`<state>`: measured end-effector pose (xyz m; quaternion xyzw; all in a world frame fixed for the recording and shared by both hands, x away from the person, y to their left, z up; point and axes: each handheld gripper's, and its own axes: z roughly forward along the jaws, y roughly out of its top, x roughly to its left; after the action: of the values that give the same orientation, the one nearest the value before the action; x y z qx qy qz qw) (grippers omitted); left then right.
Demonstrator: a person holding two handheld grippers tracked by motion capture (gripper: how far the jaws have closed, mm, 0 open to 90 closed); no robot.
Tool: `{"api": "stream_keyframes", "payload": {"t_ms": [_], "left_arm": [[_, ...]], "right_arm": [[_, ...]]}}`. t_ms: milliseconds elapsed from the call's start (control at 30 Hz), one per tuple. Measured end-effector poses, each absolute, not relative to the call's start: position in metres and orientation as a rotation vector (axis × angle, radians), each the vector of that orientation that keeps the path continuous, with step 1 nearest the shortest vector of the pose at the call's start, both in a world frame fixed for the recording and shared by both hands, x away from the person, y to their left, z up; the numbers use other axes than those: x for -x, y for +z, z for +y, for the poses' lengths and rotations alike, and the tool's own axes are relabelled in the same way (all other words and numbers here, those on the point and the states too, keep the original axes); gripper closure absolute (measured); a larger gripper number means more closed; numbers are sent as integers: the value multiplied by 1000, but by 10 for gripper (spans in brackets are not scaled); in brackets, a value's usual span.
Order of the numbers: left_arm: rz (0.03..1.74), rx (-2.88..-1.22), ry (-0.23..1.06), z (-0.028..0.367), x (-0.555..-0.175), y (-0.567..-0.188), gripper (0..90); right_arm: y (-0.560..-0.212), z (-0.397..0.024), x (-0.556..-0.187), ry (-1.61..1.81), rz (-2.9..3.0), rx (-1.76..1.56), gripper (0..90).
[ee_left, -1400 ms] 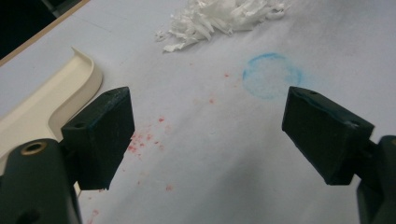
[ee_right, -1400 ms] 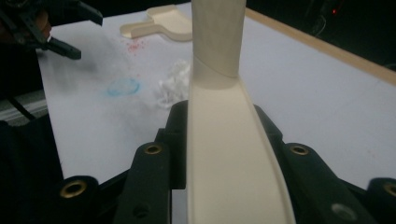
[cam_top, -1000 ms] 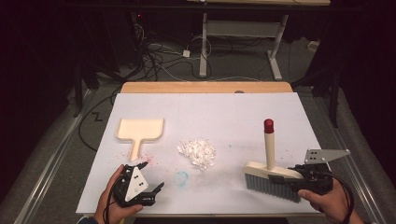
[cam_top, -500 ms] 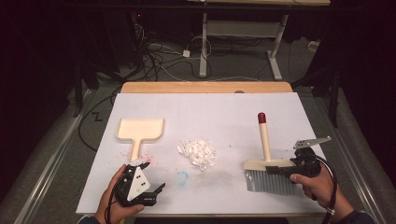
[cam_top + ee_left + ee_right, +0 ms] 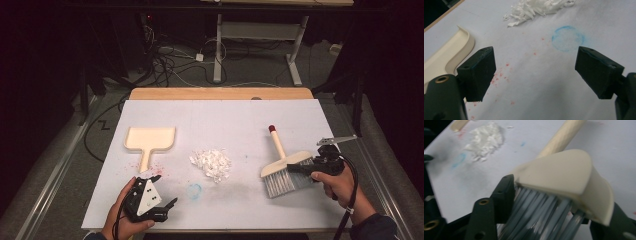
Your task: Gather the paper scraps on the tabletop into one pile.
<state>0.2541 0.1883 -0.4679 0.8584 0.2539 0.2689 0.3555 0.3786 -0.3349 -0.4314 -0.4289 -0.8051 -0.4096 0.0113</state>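
White paper covers the table [image 5: 225, 120], where the cream hand brush with grey bristles [image 5: 282, 172] lies near the right edge. Right gripper [image 5: 300, 169] jaws, just opening, straddle its bristles without clamping; left gripper [image 5: 162, 192] jaws gape over bare paper beside the cream plastic dustpan [image 5: 149, 140].

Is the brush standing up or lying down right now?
Lying down. The brush rests flat on the table, its red-tipped handle pointing away from the person, its bristles between the right gripper jaws, which have just been opening.
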Motion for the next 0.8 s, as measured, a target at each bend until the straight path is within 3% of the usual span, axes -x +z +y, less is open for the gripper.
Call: {"api": "stream_keyframes", "payload": {"t_ms": [433,633,800], "left_arm": [[664,-2215,709,192,-251,-467,163],[666,-2218,707,192,-251,-467,163],[660,-2234,707,189,-253,-468,163]], "right_arm": [[-427,-337,-351,-1179,-2705,1361,333],[-429,-351,-337,-1072,-2786,1569,177],[-426,-347,-332,-1191,-2881,1541,166]]}}
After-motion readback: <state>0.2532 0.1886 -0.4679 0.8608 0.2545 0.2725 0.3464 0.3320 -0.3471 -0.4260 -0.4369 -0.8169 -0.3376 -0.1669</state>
